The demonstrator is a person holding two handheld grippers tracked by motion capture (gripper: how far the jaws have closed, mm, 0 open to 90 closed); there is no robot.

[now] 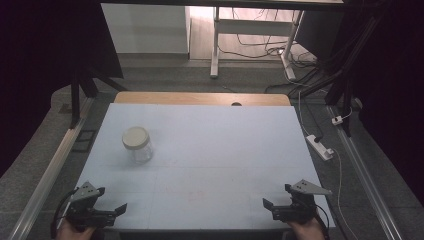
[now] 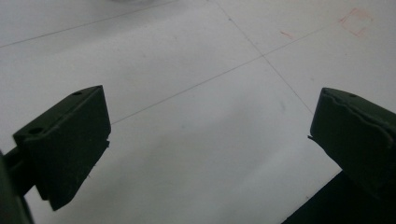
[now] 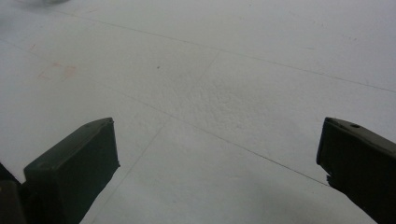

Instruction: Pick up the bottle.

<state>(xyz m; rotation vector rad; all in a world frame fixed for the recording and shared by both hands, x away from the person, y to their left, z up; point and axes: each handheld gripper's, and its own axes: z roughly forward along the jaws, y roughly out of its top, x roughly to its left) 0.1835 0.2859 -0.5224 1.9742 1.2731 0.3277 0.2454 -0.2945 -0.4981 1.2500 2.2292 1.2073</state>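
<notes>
Jar (image 1: 136, 144) stands lidded on the worktop (image 1: 210, 150), well apart from left gripper (image 1: 113, 205) and right gripper (image 1: 275, 196), both spread wide, holding nothing.

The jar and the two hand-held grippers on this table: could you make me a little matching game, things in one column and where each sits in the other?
Things:
1. jar
2. left gripper
3. right gripper
4. white power strip

Places:
A. near right corner of the table, open
B. on the floor, right of the table
C. left half of the table, lid on
D. near left corner of the table, open

Pairs: 1-C, 2-D, 3-A, 4-B
</notes>
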